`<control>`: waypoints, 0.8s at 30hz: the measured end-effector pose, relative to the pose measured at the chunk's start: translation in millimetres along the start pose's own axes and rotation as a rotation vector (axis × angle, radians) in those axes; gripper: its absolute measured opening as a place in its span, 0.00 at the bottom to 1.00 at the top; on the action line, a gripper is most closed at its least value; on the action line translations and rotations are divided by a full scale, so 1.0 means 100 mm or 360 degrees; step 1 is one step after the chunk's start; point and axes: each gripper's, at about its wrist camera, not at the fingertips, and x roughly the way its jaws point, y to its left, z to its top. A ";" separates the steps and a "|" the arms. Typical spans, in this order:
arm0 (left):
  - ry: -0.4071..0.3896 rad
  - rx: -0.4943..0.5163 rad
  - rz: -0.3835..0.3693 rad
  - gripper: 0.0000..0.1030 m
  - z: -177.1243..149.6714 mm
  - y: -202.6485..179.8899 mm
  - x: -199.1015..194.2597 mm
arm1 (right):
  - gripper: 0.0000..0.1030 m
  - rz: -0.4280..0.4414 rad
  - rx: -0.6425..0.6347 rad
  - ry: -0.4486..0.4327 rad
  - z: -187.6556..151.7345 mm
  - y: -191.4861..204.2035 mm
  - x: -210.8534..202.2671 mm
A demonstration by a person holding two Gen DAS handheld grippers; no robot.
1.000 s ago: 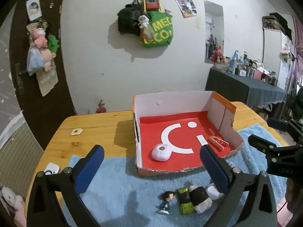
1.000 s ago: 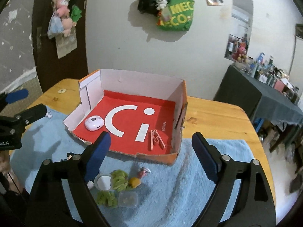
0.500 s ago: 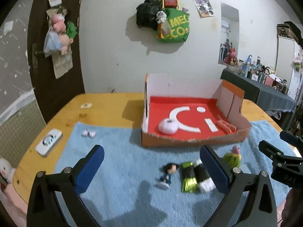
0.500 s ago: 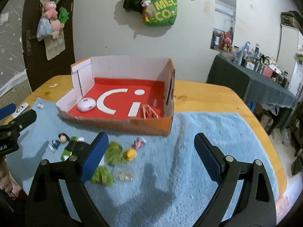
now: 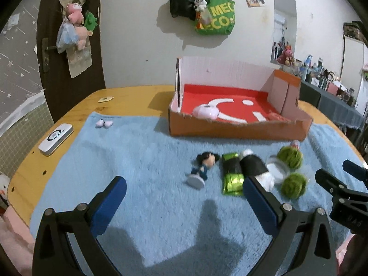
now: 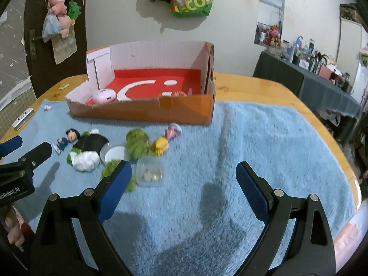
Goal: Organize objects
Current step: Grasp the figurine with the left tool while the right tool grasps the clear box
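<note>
An orange cardboard box (image 5: 237, 130) (image 6: 147, 111) with a red floor stands on a blue towel; inside lie a white oval device (image 5: 205, 112) and a pink clip (image 5: 277, 117). In front of it lie a dark-haired figurine (image 5: 203, 164), a green packet (image 5: 232, 172), a black-and-white roll (image 5: 255, 168), green fuzzy balls (image 5: 289, 157), a yellow-haired figurine (image 6: 161, 146) and a clear small case (image 6: 150, 174). My left gripper (image 5: 184, 189) hangs open just short of the dark-haired figurine. My right gripper (image 6: 184, 174) is open above bare towel, right of the case.
A white remote (image 5: 56, 135) lies on the wooden table's (image 5: 128, 96) left edge, two small white earbuds (image 5: 104, 123) on the towel corner. The towel's right half (image 6: 276, 142) holds nothing. Bags hang on the far wall; a cluttered dark table (image 6: 322, 85) stands at right.
Both grippers have sunk toward the towel and drawn back from the box, so the small objects now sit higher in view. Jaws stayed wide; nothing was taken hold of.
</note>
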 end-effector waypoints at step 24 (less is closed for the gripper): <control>0.0209 0.0073 0.0009 1.00 0.02 0.06 0.32 | 0.90 0.0015 -0.0014 0.0162 -0.04 0.01 0.24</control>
